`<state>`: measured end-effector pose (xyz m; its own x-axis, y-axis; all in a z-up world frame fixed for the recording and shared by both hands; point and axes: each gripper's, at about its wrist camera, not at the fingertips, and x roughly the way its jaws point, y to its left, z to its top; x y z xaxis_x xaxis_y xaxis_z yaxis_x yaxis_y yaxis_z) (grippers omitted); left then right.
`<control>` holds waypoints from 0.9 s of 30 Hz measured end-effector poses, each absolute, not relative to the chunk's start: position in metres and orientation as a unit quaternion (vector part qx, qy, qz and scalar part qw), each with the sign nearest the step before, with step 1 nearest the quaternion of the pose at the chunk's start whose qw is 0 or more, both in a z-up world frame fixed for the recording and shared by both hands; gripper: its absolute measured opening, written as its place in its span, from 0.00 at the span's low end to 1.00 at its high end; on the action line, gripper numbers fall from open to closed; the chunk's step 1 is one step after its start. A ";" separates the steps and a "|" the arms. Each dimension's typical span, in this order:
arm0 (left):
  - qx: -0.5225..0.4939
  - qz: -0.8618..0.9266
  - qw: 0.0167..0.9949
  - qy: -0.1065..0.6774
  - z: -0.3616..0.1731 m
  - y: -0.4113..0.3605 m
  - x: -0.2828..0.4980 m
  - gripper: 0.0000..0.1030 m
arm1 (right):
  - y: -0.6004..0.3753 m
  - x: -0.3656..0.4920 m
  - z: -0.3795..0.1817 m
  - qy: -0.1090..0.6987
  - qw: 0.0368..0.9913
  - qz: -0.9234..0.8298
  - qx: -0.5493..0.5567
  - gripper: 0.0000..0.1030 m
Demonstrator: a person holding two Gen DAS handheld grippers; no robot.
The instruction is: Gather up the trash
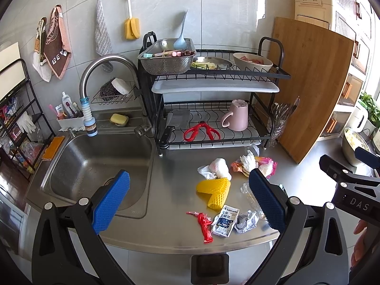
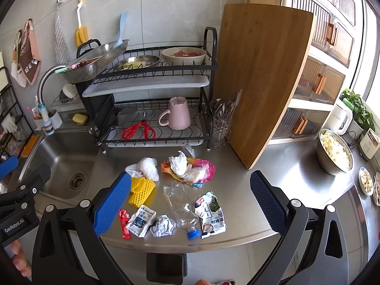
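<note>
Trash lies on the steel counter (image 2: 273, 166) in front of the dish rack. There is a yellow foam net (image 1: 215, 191) (image 2: 141, 191), a white plastic bag (image 1: 219, 167) (image 2: 147, 167), a pink wrapper pile (image 1: 256, 165) (image 2: 190, 168), a red wrapper (image 1: 204, 224) (image 2: 124, 223), a coffee sachet (image 1: 225, 220) (image 2: 141, 220), crumpled foil (image 1: 245, 220) (image 2: 163, 225), a crushed clear bottle (image 2: 181, 204) and a snack bag (image 2: 211, 211). My left gripper (image 1: 190, 201) and right gripper (image 2: 190, 204) are both open and empty, held above the counter's front edge.
A sink (image 1: 99, 163) with a faucet (image 1: 95, 83) lies left. A two-tier dish rack (image 1: 213, 109) holds a mug, scissors, cleaver and bowls. A bamboo board (image 2: 263, 78) leans at the right. A steel bowl of food (image 2: 334, 152), a kettle (image 2: 342, 118) and plates stand far right.
</note>
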<state>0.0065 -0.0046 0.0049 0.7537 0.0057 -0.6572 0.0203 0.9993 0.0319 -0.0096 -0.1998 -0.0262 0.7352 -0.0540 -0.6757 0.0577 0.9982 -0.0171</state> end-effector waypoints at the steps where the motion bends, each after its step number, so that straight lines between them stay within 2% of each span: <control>1: 0.018 -0.003 0.936 0.351 0.005 -0.004 0.007 0.92 | -0.200 -0.010 -0.026 0.363 0.931 -0.030 0.002 0.97; 27: 0.027 -0.001 0.935 0.353 0.005 -0.006 0.009 0.92 | -0.201 -0.007 -0.029 0.366 0.930 -0.026 0.005 0.97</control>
<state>0.0087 -0.0064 0.0047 0.7507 0.0170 -0.6605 0.0207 0.9986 0.0492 -0.0066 -0.2005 -0.0288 0.7304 -0.0449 -0.6815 0.0518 0.9986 -0.0102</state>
